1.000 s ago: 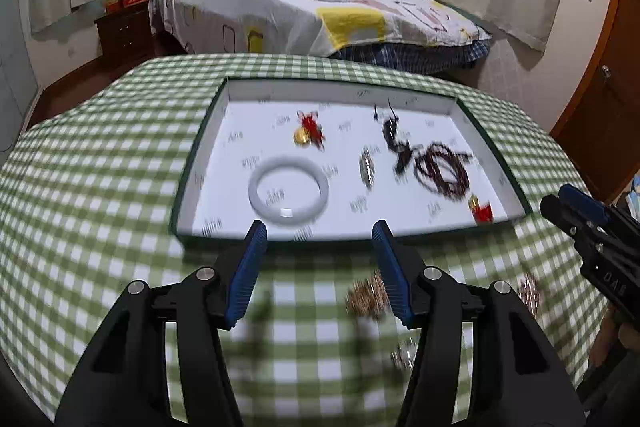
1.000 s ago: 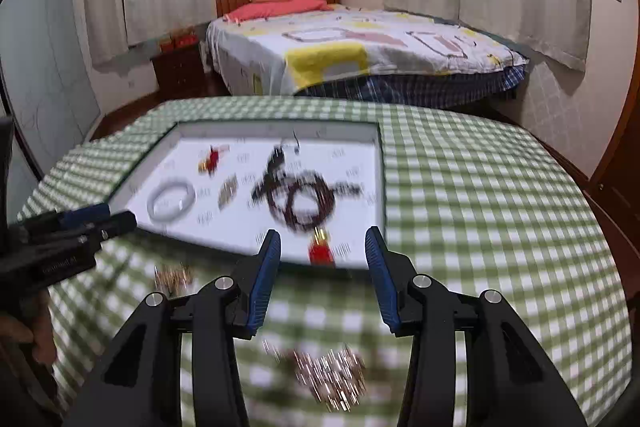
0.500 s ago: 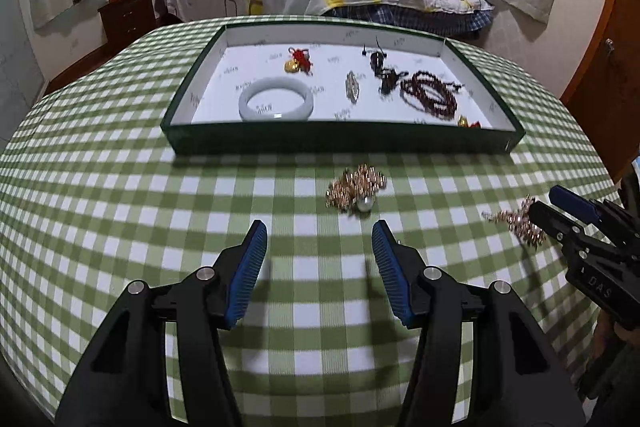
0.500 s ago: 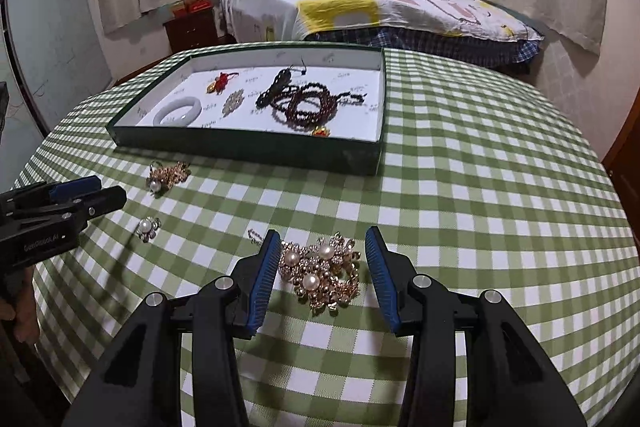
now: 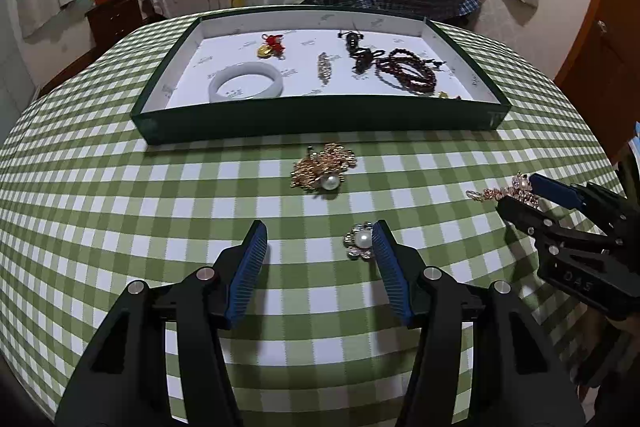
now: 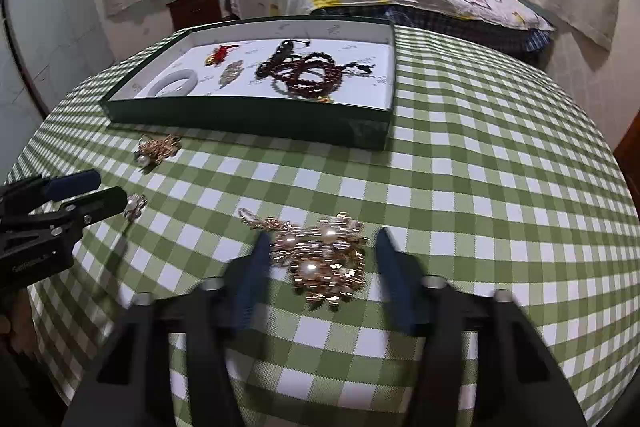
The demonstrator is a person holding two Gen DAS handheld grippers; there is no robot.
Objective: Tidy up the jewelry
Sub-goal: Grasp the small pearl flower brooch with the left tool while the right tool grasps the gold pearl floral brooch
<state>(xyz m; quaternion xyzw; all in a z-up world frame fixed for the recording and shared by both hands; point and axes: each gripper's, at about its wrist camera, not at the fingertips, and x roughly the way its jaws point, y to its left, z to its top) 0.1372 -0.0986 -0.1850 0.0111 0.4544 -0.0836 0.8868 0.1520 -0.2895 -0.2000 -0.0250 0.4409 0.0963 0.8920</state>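
Landmark: the dark green shallow cardboard tray with white lining, sitting on the green-and-white checked tablecloth.

Right gripper is wide open, its fingers straddling the large gold-tone pearl-cluster brooch with a short chain, which lies in front of the tray, well clear of its near wall. Fingers look motion-blurred, so nothing is clamped yet.

Left gripper is also wide open and holds nothing. The small silver flower-shaped pearl brooch lies in front of the tray, right against the inner face of its right finger and off-centre in the gap. The gold filigree brooch with one pearl lies just in front of the tray's near wall.

Already in the tray: white jade-like bangle, red-and-gold charm, dark red bead strands, a small metallic leaf pin.

Doing the step well, as I judge it:
- Right: go low to the cloth and close across the brooch body, not the chain, which would dangle or slip.
- Avoid pinching the cloth.
- Left: shift right to centre the small brooch before closing.
- Lift over the tray wall and drop onto bare lining, away from the beads.

Writing: "DAS" embossed on the right gripper body in the left view. Lettering on the left gripper body and small printed marks on the tray lining are unreadable.
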